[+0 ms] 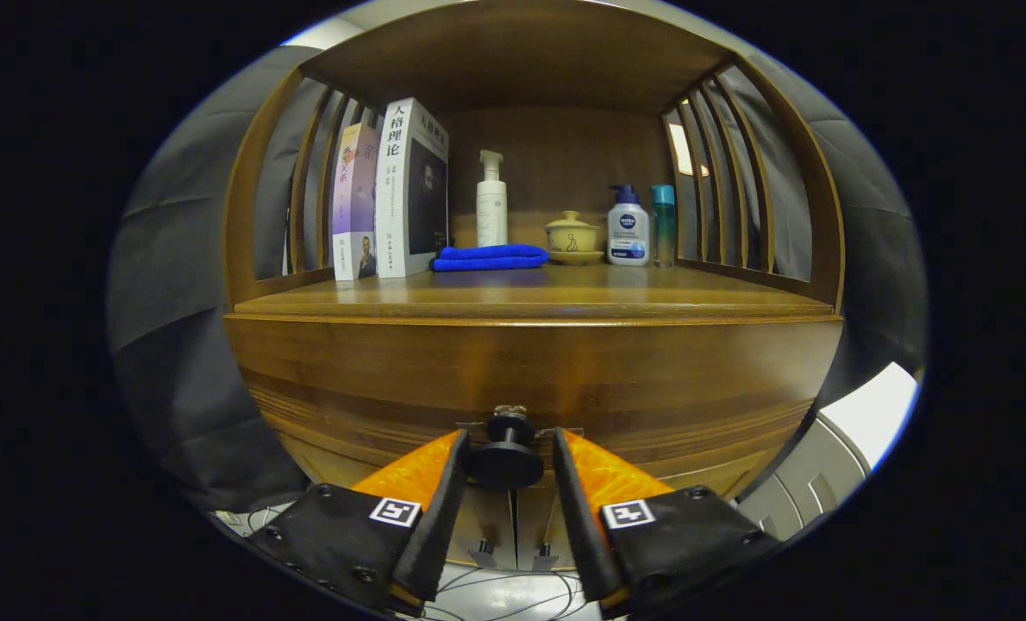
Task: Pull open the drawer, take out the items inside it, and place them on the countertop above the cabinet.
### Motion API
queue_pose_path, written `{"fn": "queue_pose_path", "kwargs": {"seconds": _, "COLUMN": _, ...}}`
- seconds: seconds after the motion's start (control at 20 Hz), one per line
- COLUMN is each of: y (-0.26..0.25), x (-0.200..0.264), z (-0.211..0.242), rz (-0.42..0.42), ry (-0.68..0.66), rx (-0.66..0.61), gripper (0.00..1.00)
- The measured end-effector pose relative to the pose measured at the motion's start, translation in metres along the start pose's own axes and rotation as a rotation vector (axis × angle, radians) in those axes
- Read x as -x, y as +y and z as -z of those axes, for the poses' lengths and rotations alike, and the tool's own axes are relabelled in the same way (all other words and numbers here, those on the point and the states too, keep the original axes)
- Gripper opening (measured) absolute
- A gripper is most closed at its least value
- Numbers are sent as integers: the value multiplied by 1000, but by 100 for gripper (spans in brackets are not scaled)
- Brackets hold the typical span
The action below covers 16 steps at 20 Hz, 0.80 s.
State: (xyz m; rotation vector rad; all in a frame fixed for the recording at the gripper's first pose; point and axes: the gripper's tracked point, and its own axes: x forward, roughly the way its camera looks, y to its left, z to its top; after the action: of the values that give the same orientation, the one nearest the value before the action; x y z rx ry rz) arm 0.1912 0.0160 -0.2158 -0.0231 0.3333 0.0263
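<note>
A wooden cabinet fills the scene ahead, and its drawer front (530, 371) sits flush and closed under the countertop (522, 297). A black round knob (504, 464) sticks out from the lower middle of the drawer front. My gripper (509, 435) is open, with the knob between its two fingers. The left finger lies close against the knob's disc, while a thin gap shows at the right finger. What is inside the drawer is hidden.
On the countertop stand two books (392, 194), a white pump bottle (491, 203), a folded blue cloth (489, 257), a lidded cream cup (572, 235), a white-and-blue lotion bottle (628, 228) and a teal bottle (663, 222). Slatted sides and a wooden top enclose that shelf. Cables lie on the floor below.
</note>
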Motion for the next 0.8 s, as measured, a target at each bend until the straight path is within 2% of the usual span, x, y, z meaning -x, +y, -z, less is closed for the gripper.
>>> {"fn": "queue_pose_path", "kwargs": {"seconds": 0.2, "y": 1, "x": -3, "z": 2, "rz": -1, "ry": 17, "rx": 31, "gripper": 44}}
{"fn": "queue_pose_path", "kwargs": {"seconds": 0.35, "y": 0, "x": -3, "z": -2, "rz": -2, "ry": 19, "rx": 23, "gripper": 35}}
{"fn": "queue_pose_path", "kwargs": {"seconds": 0.4, "y": 0, "x": -1, "z": -1, "rz": -8, "ry": 24, "rx": 30, "gripper": 25}}
{"fn": "queue_pose_path", "kwargs": {"seconds": 0.8, "y": -1, "x": 11, "z": 5, "rz": -3, "ry": 39, "rx": 51, "gripper": 25}}
